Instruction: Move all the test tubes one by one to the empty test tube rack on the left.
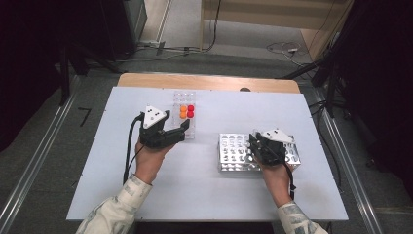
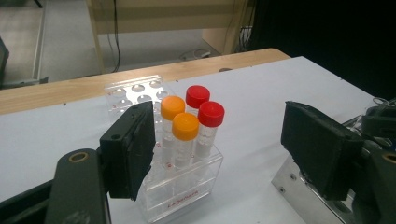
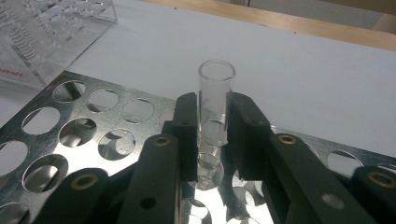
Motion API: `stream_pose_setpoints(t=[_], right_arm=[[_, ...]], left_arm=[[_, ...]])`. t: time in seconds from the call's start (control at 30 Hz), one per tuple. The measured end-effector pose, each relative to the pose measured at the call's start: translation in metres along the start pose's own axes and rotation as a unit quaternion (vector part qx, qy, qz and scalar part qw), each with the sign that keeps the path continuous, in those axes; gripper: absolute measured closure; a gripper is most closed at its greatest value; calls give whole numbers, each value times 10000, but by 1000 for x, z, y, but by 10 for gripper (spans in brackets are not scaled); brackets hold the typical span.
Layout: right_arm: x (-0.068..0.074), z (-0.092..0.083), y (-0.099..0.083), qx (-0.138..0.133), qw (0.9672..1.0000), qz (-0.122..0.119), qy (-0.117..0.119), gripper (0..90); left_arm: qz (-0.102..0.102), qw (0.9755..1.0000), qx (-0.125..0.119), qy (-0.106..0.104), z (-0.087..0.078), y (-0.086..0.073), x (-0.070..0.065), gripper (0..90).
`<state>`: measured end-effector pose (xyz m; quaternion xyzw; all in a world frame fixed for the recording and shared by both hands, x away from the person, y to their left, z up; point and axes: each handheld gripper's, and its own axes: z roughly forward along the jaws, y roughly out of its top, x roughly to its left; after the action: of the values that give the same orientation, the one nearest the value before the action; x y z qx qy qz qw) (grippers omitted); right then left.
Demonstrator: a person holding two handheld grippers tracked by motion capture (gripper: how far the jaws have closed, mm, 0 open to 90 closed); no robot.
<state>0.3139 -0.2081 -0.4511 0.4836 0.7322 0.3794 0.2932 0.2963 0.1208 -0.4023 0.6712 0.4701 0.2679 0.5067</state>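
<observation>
A clear open-topped glass tube (image 3: 215,93) stands upright in a hole of the metal rack (image 3: 70,126). My right gripper (image 3: 212,135) is shut on it, one pad pressing on each side below the rim. In the high view that gripper (image 1: 255,144) sits over the metal rack (image 1: 234,156) at the right. My left gripper (image 2: 224,144) is open. Its left jaw is beside the clear plastic rack (image 2: 182,191), which holds two orange-capped tubes (image 2: 185,126) and two red-capped tubes (image 2: 211,113). From above, the left gripper (image 1: 184,129) is at the near end of the clear rack (image 1: 185,131).
The white table top (image 1: 204,195) has bare room in front of both racks. A wooden edge (image 1: 209,82) runs along the far side. A corner of the metal rack (image 2: 299,191) lies under the left gripper's right jaw. Cables trail from both grippers toward the person.
</observation>
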Motion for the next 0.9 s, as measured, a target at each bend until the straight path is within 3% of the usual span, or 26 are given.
stream_pose_setpoints(t=[0.27, 0.57, 0.7, 0.9], right_arm=[[0, -10, 5, -256, 9996, -87, -98, 735], [1, -42, 23, -745, 9971, -155, -98, 736], [6, -57, 30, -847, 9959, -250, 174, 736], [30, -68, 31, -865, 9929, -440, 693, 736]], left_arm=[[38, 10000, -19, -79, -2, 1, -4, 266], [106, 9996, -44, -239, -6, 3, -13, 267], [182, 9991, -98, -380, -10, 6, -21, 281], [323, 9978, -87, -575, -14, 8, -32, 288]])
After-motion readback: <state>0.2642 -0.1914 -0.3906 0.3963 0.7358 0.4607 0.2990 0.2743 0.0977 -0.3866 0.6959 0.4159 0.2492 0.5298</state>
